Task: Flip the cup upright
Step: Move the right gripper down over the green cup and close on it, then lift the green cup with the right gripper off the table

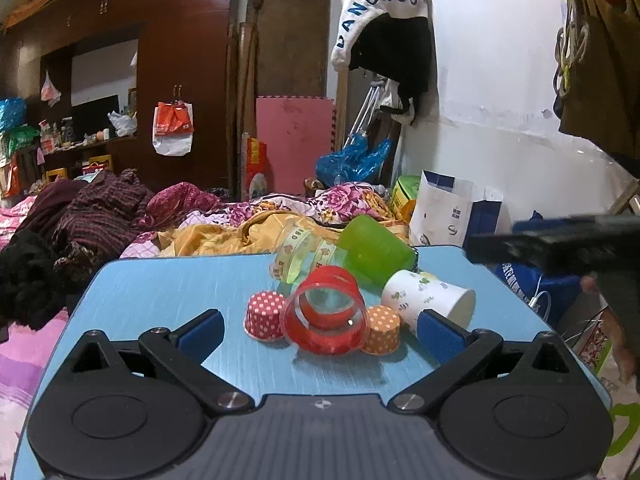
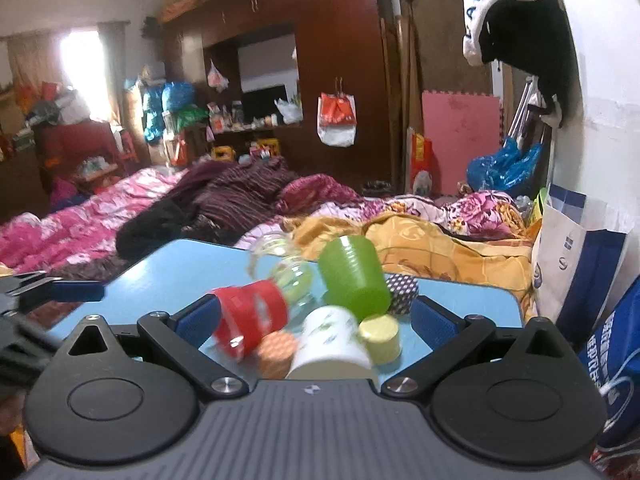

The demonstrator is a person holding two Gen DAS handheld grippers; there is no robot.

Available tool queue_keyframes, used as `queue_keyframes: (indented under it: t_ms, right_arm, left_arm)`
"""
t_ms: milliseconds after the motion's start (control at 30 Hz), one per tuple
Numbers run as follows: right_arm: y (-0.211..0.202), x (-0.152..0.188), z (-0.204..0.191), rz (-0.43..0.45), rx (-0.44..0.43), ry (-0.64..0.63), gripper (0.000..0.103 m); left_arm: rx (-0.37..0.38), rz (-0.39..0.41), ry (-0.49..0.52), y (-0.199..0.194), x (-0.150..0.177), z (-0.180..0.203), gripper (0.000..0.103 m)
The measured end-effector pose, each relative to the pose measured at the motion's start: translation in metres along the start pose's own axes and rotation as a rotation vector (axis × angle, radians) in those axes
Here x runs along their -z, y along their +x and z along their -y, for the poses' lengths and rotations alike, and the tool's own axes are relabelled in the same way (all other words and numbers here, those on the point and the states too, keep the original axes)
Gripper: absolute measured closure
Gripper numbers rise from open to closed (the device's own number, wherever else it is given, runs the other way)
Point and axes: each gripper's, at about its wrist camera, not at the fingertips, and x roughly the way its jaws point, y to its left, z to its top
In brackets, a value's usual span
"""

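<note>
Both tools are gaping wide, grasping nothing: the left tool is facing the red cup lying sideways mid-desk, cups crowding its right, bare desk lying leftward; the right tool is hovering nearby.

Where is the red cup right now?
In the left wrist view the red cup lies on its side mid-table, between two dotted liners, in front of the green cup.

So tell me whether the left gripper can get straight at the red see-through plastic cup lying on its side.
Probably yes. The left gripper is open, and the red see-through plastic cup lies between its fingers, mouth toward it; the two dotted paper cups crowd its sides.
</note>
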Motion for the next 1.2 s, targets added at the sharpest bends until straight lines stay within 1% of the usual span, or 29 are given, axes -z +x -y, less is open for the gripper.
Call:
queue_keyframes:
  t_ms: [67,133,233,300,333,467,533,600,633,733,833,967,1033,1100,1200]
  right_arm:
    - [0.018,-0.011,0.006,-0.028,0.006,0.005,0.001]
    - [0.034,-0.02,0.011,-0.06,0.009,0.002,0.001]
    - [0.056,-0.029,0.017,-0.111,0.03,-0.026,0.001]
    - [0.072,-0.034,0.023,-0.149,0.025,-0.03,0.004]
    - [0.076,-0.035,0.026,-0.163,0.024,-0.03,0.006]
    - [0.093,-0.038,0.032,-0.226,-0.009,-0.05,0.012]
    - [0.098,-0.038,0.034,-0.246,-0.032,-0.05,0.012]
    - [0.105,-0.038,0.038,-0.276,-0.068,-0.03,0.015]
    - [0.107,-0.038,0.038,-0.289,-0.087,-0.03,0.016]
    - [0.109,-0.041,0.034,-0.317,-0.105,-0.054,0.016]
    - [0.117,-0.047,0.031,-0.351,-0.102,-0.08,0.016]
    - [0.135,-0.059,0.037,-0.403,-0.106,-0.095,0.017]
    - [0.143,-0.063,0.04,-0.442,-0.122,-0.088,0.017]
    - [0.151,-0.064,0.041,-0.469,-0.12,-0.089,0.017]
    - [0.158,-0.065,0.04,-0.507,-0.127,-0.102,0.02]
  left_arm:
    - [0.009,-0.008,-0.013,0.01,-0.006,-0.004,0.0]
    - [0.016,-0.036,-0.027,0.024,-0.013,-0.006,0.0]
    - [0.034,-0.064,-0.023,0.041,-0.023,-0.008,0.0]
    - [0.034,-0.073,-0.012,0.047,-0.03,-0.012,0.0]
    - [0.024,-0.076,-0.011,0.049,-0.034,-0.015,0.0]
    - [0.023,-0.088,-0.037,0.059,-0.053,-0.027,0.0]
    - [0.02,-0.113,-0.022,0.071,-0.066,-0.026,0.0]
    - [0.038,-0.142,-0.024,0.085,-0.075,-0.028,0.0]
    - [0.035,-0.145,-0.021,0.09,-0.078,-0.029,0.0]
    - [0.003,-0.148,-0.008,0.101,-0.082,-0.029,0.0]
    - [0.019,-0.169,-0.031,0.109,-0.081,-0.036,0.0]
    - [0.015,-0.184,-0.039,0.115,-0.078,-0.044,0.0]
    - [0.02,-0.184,-0.044,0.114,-0.076,-0.046,0.0]
    - [0.02,-0.18,-0.05,0.113,-0.075,-0.05,0.0]
    - [0.029,-0.175,-0.06,0.11,-0.073,-0.054,0.0]
